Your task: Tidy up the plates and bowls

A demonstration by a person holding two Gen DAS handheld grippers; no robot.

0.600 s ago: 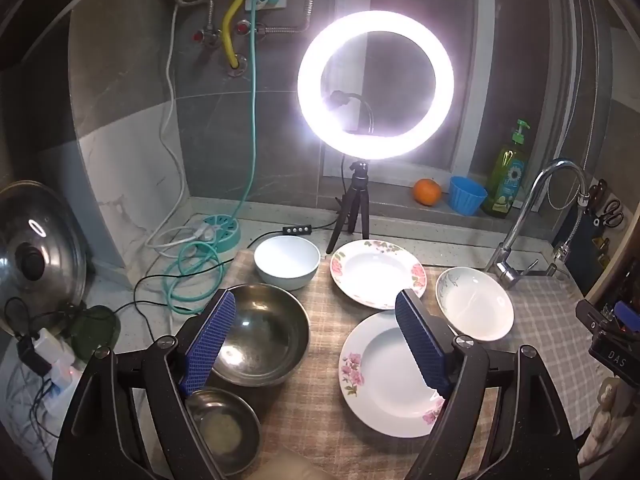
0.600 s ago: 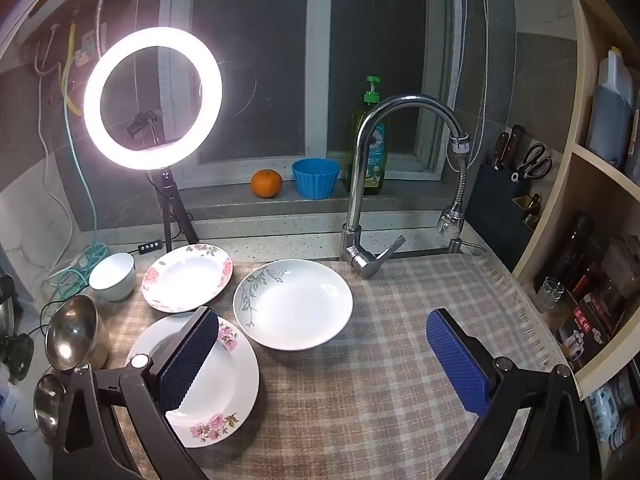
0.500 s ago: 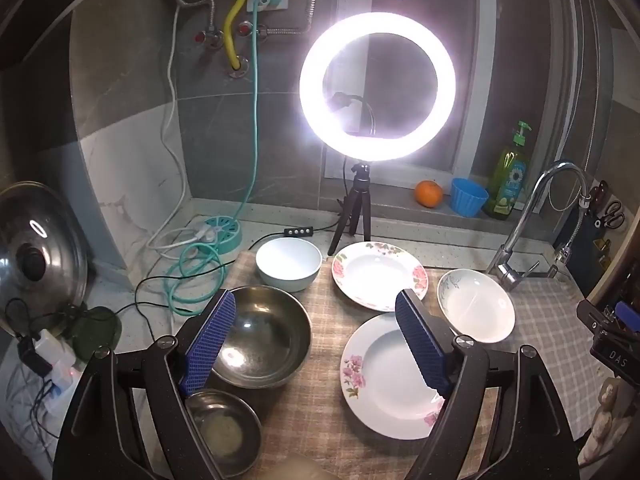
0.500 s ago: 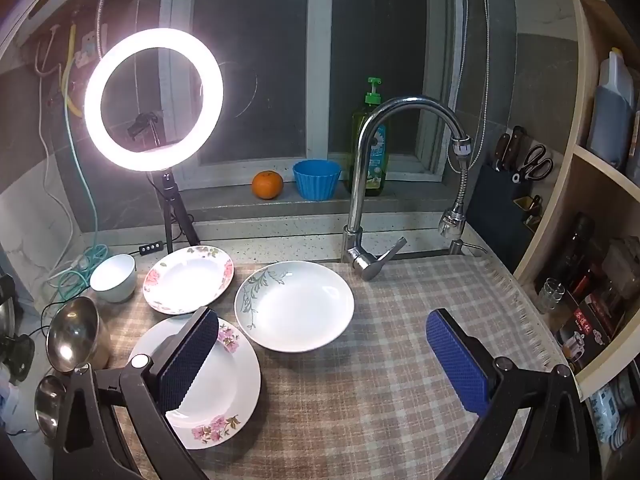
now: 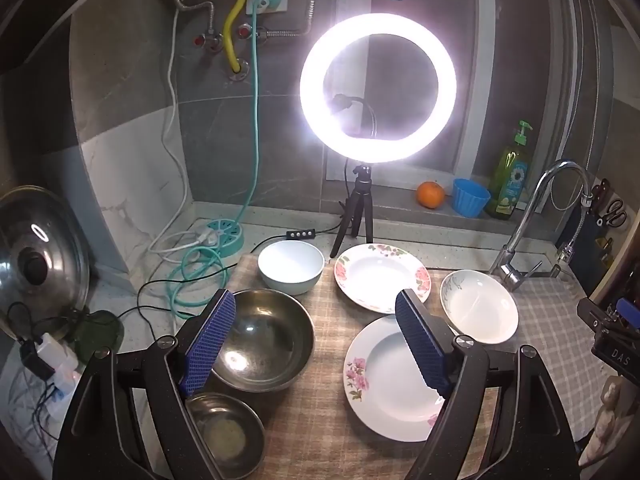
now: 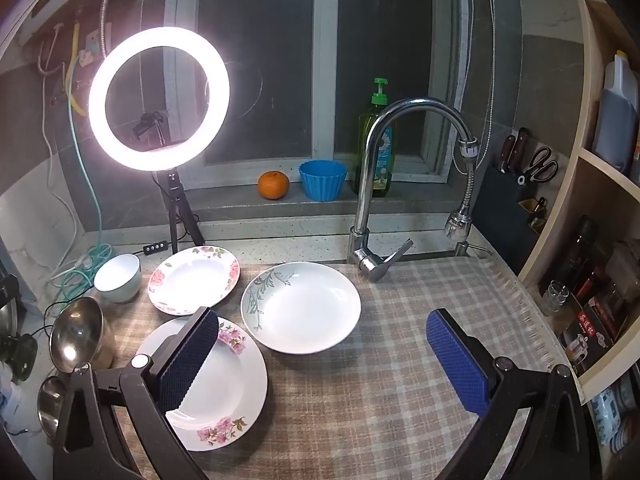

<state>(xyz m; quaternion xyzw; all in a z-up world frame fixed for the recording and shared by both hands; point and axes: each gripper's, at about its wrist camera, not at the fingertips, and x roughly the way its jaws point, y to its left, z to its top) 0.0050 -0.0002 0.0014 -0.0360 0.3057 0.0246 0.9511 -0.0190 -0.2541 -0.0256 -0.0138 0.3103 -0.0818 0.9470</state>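
Observation:
On a checked cloth (image 6: pixel 400 380) lie two pink-flowered plates, the near one (image 5: pixel 390 380) (image 6: pixel 224 384) and the far one (image 5: pixel 380 276) (image 6: pixel 192 278). A white dish with a green leaf print (image 5: pixel 480 312) (image 6: pixel 304 308) sits to their right. A white bowl (image 5: pixel 291 266) (image 6: pixel 118 278), a large steel bowl (image 5: pixel 264 338) (image 6: pixel 76 334) and a small steel bowl (image 5: pixel 224 434) (image 6: pixel 50 400) stand on the left. My left gripper (image 5: pixel 316 344) hovers open above the large steel bowl and near plate. My right gripper (image 6: pixel 320 358) hovers open, holding nothing, above the cloth.
A lit ring light on a tripod (image 5: pixel 378 88) (image 6: pixel 160 100) stands behind the dishes. A tap (image 6: pixel 376 184) rises at the back right, with an orange (image 6: pixel 273 185), blue cup (image 6: pixel 323 180) and soap bottle (image 6: pixel 378 144) on the sill. Cables (image 5: pixel 192 268) and a pot lid (image 5: pixel 40 256) lie left; shelves (image 6: pixel 600 200) stand right.
Both views have shifted only slightly; the dishes lie where they were and both grippers stay open.

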